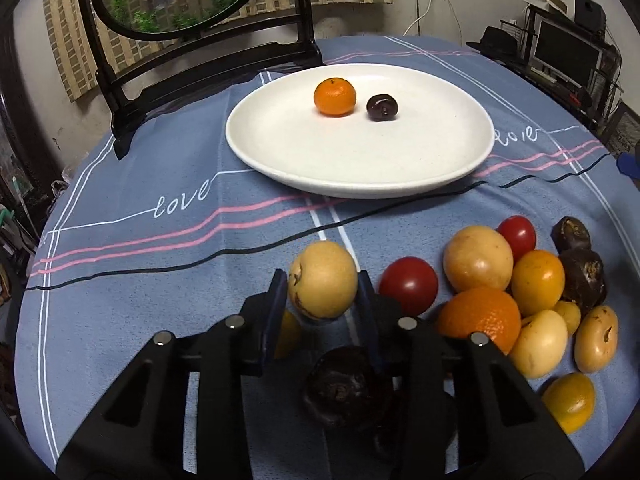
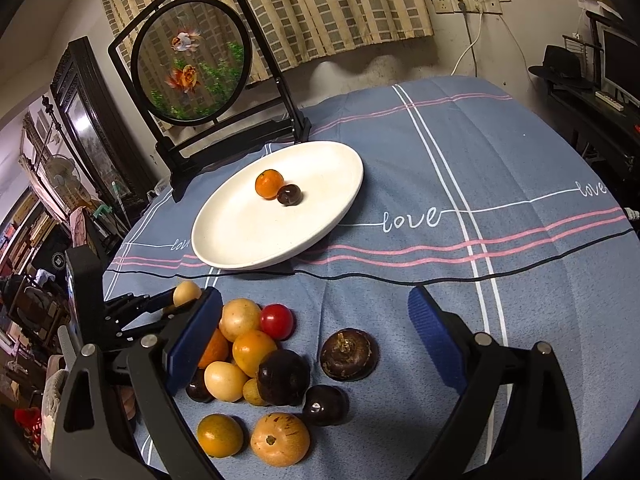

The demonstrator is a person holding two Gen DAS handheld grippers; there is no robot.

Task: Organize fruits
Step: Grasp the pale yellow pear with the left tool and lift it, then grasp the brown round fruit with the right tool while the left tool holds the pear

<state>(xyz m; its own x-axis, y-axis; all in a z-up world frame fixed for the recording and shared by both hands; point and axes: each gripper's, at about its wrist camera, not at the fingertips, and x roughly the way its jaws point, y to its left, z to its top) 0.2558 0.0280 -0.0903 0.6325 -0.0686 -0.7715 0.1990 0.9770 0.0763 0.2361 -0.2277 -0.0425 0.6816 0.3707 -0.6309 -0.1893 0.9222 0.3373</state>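
I have the left claw (image 1: 322, 280) pinching a tan fruit (image 1: 322, 278) across its middle, beside the pile (image 1: 520, 296) at the bench's near edge. Right claw (image 2: 316, 336) spread, empty. Fruit looks light, smooth, bruisable: grip gently. Plate (image 1: 360, 176) lies mid-bench.

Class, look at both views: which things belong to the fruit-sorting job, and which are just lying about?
Belongs to the job:
- white plate
- mandarin and dark fruit on it
- tan fruit gripped in the left claw
- fruit pile
- open right claw

Lying about:
- goldfish screen
- black hat
- wall sockets
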